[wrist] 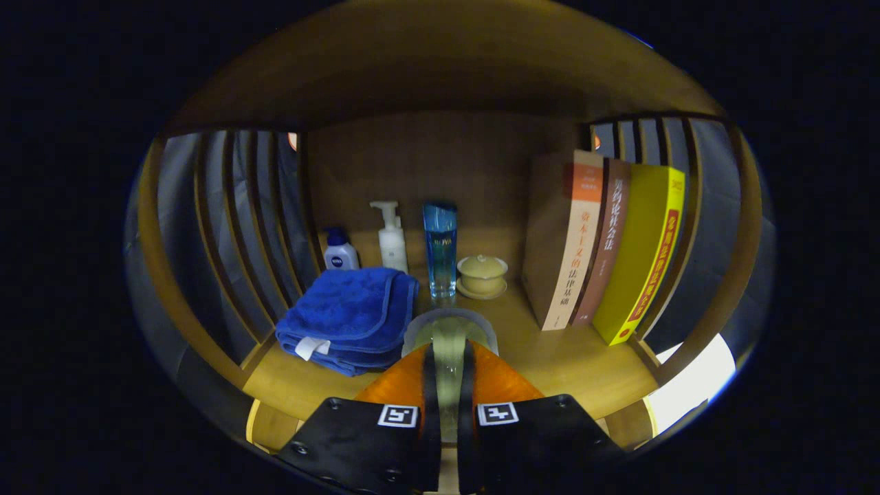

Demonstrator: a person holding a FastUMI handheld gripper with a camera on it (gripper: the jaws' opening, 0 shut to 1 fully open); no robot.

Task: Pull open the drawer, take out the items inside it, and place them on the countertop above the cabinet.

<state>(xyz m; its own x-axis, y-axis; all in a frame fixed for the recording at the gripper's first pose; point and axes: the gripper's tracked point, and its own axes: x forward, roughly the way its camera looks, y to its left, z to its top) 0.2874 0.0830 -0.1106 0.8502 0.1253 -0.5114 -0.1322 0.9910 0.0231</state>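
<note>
Fingers (448, 357) closed on a clear glass cup (450, 328), held over the tabletop (550, 350) beside a folded blue towel (350, 316).

A home setting: wooden shelf (550, 357) with books (605, 254), toiletries (392, 237), towel (350, 316).

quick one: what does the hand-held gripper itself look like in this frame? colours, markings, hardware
The hand-held gripper has two orange wedge-shaped fingers that taper forward, each lined on its inner face with a black strip. They mount on black plates dotted with small screws. Each plate carries a square black-and-white fiducial marker near the inner edge. No cables or sleeve are in sight.
</note>
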